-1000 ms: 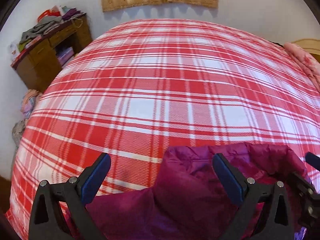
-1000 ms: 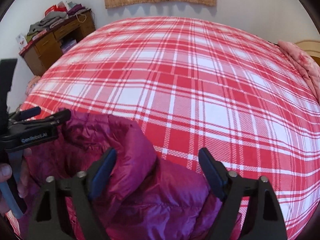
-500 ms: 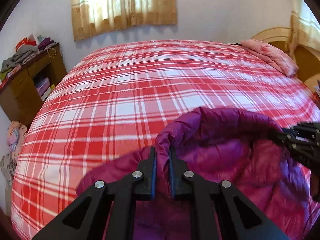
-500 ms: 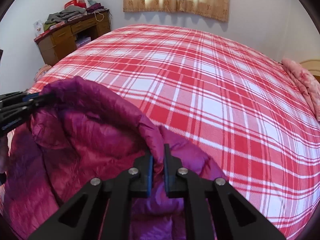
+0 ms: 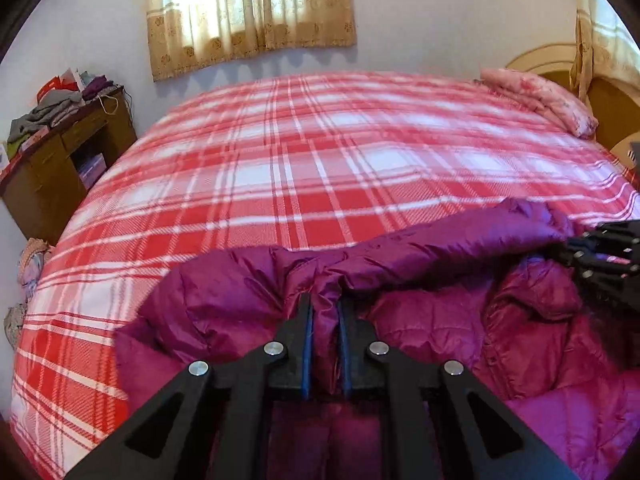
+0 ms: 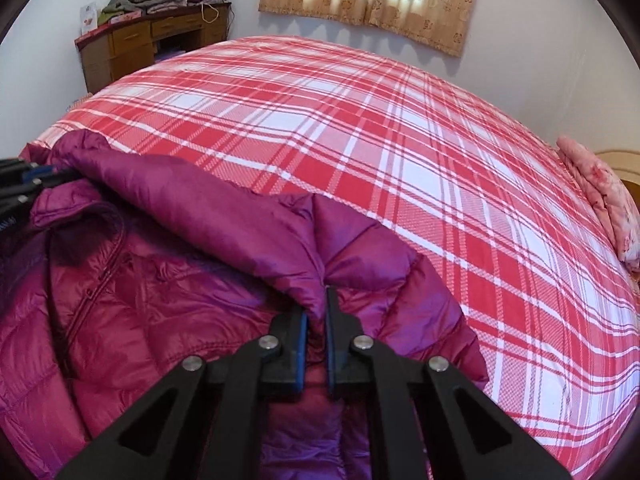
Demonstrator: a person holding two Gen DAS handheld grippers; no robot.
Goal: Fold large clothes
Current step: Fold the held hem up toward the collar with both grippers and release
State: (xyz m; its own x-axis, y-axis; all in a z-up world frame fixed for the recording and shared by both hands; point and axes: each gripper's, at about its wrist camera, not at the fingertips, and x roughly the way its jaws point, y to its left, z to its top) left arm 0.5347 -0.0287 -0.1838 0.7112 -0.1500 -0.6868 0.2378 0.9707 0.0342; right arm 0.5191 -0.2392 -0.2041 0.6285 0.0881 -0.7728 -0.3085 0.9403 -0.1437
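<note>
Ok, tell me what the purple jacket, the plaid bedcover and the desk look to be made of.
Purple jacket: thin synthetic shell, probably nylon or polyester, with a slight sheen; stitched puffy channels suggest down or similar fill.
Plaid bedcover: soft matte woven cloth, maybe cotton or a brushed blend; no shine, visible weave texture.
Desk: brown wood or wood veneer, lightly glossy; which one cannot be told.

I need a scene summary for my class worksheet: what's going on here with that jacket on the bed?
A person is working two handheld claws on a quilted magenta puffer jacket lying on the red-and-white plaid bedspread. The left claw and right claw are each shut on a pinch of the jacket's upper edge, stretched between them. No fold is made yet.
</note>
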